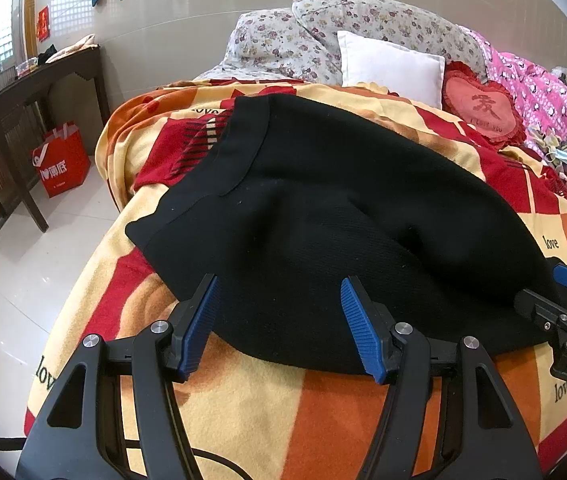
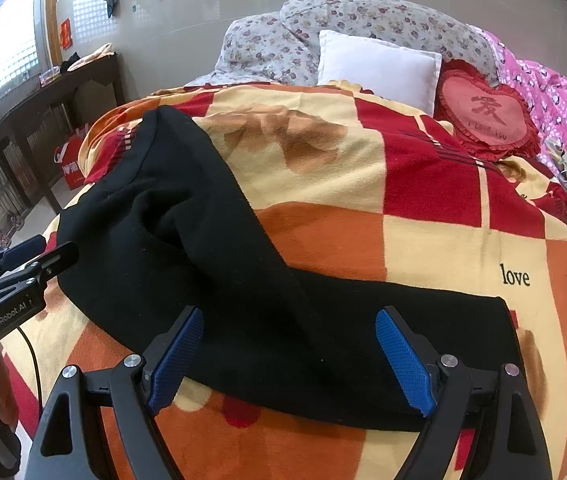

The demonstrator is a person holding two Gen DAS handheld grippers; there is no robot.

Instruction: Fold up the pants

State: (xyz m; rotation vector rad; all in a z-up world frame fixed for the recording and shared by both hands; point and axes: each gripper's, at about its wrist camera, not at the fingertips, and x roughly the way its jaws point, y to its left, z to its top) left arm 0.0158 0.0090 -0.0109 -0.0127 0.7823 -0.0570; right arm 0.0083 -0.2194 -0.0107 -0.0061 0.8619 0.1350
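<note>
Black pants (image 1: 323, 208) lie spread on the checked blanket (image 1: 243, 412) of a bed, waistband (image 1: 243, 148) at the far left, legs running to the near right (image 2: 403, 344). My left gripper (image 1: 279, 320) is open and empty, low over the near edge of the pants' seat part. My right gripper (image 2: 289, 354) is open and empty, over the near edge of the legs, close to the hem end (image 2: 503, 332). Each gripper shows in the other's view: right gripper (image 1: 563, 300), left gripper (image 2: 31, 256).
Pillows (image 1: 391, 66), a red heart cushion (image 1: 479, 108) and a pink quilt (image 1: 551, 92) lie at the bed's head and right side. A dark wooden table (image 1: 23, 92) and a red bag (image 1: 63, 160) stand on the tiled floor at left.
</note>
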